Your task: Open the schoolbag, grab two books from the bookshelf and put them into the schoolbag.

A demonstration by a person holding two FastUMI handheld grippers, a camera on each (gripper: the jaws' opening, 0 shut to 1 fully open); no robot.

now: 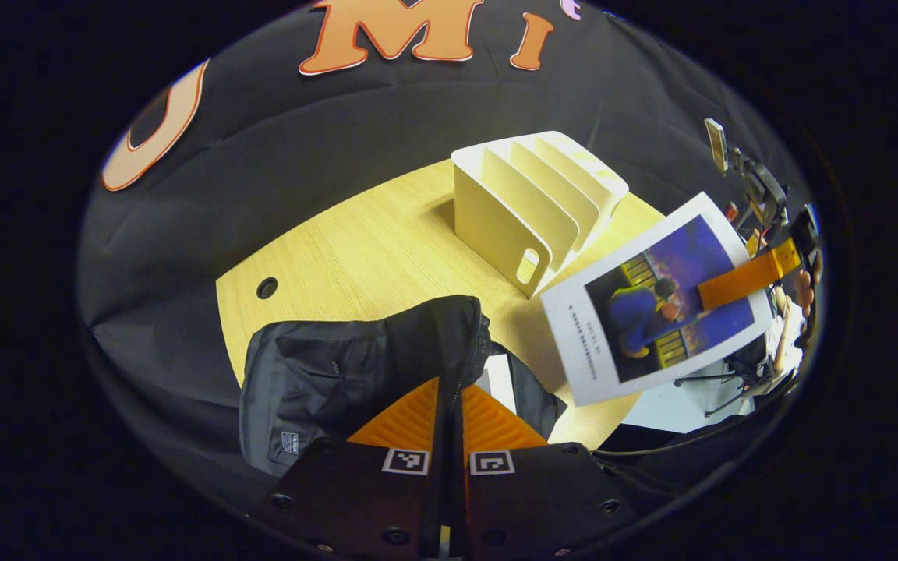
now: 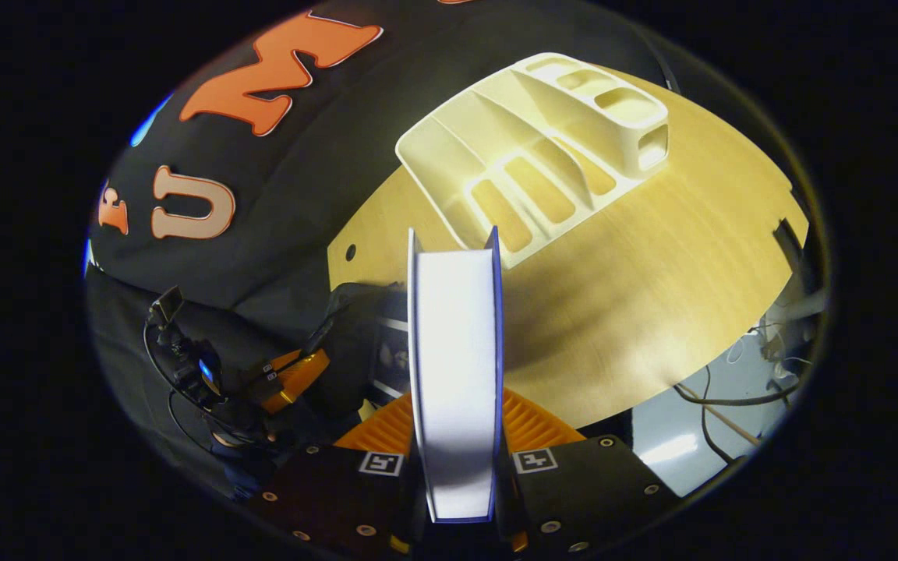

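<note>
- The left gripper (image 1: 449, 405) has its fingers pressed onto the rim of the black schoolbag (image 1: 355, 374), which lies just ahead of it on the worktop (image 1: 355, 249).
- The right gripper (image 2: 457, 425) pinches a book (image 2: 457, 374) edge-on.
- The bookshelf (image 2: 535, 148) stands well ahead, beyond the book.

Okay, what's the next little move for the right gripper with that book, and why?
Probably carry the book left and down toward the schoolbag. The right gripper clamps it clear of the empty bookshelf, and the left gripper pinches the bag's zipper edge, holding the mouth open.
</note>
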